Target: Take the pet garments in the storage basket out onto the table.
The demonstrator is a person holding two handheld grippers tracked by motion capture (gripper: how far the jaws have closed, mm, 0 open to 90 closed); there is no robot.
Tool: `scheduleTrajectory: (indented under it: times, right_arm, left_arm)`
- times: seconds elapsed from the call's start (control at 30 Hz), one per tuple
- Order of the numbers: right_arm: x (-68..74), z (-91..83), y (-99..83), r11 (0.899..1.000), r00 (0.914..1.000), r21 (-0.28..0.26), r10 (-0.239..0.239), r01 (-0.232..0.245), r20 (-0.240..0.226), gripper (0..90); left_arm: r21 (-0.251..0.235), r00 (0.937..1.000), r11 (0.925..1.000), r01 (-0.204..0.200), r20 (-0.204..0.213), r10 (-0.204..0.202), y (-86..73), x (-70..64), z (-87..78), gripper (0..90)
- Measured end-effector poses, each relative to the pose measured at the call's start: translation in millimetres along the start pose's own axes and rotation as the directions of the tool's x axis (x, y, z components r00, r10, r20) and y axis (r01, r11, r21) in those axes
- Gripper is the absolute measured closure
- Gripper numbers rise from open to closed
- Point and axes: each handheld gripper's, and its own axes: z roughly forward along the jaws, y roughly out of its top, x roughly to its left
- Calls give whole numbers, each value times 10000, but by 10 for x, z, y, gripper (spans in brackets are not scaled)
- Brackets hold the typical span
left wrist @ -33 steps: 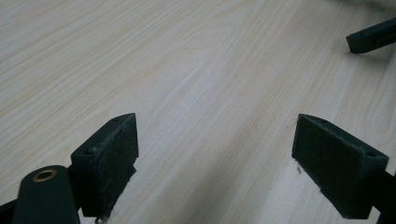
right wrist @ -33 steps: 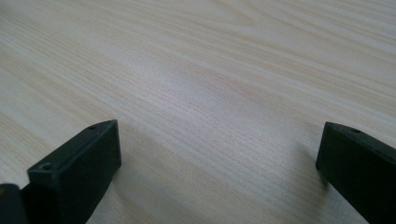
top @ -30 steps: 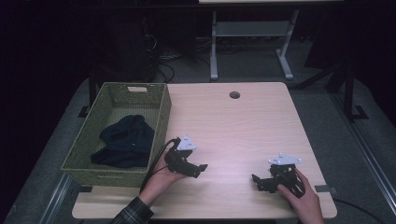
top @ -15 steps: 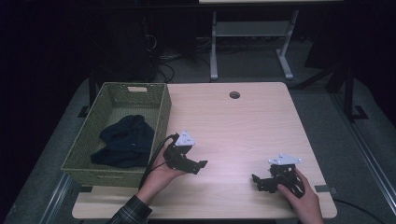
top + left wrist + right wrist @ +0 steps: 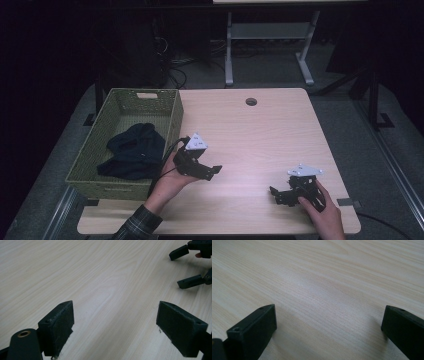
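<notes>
Left claw (image 5: 209, 169) held released, jaws wide, above the surface (image 5: 260, 135) near the front-left part, just beside the green basket (image 5: 172, 112). Right claw (image 5: 280, 194) likewise released, resting near the front-right corner. Dark cloth (image 5: 134, 150) heaped inside the basket at the left edge.

Both grippers are black: the left gripper (image 5: 212, 170) and right gripper (image 5: 276, 194) each carry a grey three-cornered plate; a plaid sleeve (image 5: 135, 227) sits lower left.
</notes>
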Motion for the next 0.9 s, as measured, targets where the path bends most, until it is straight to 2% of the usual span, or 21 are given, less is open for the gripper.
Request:
scheduleTrajectory:
  times: [0.2,0.23,0.33,0.83,0.9]
  right_arm:
    - [-2,0,0,10000,10000,-10,-25,25,-4,0]
    - [-2,0,0,10000,10000,-8,-23,23,-4,0]
    - [-2,0,0,10000,10000,-11,-23,23,-4,0]
    - [-1,0,0,10000,10000,-8,-3,3,-1,0]
    - [-1,1,0,10000,10000,-13,-8,8,-2,0]
  left_arm:
    - [-103,10000,9999,13,-1,-13,64,23,-46,143]
    - [-45,9999,9999,-115,-13,115,75,37,-60,143]
    - [-193,10000,9998,25,-23,-25,102,49,-88,143]
    - [-578,9996,9979,281,24,-280,221,255,-332,139]
    - [-525,9997,9984,227,-103,-233,252,294,-382,137]
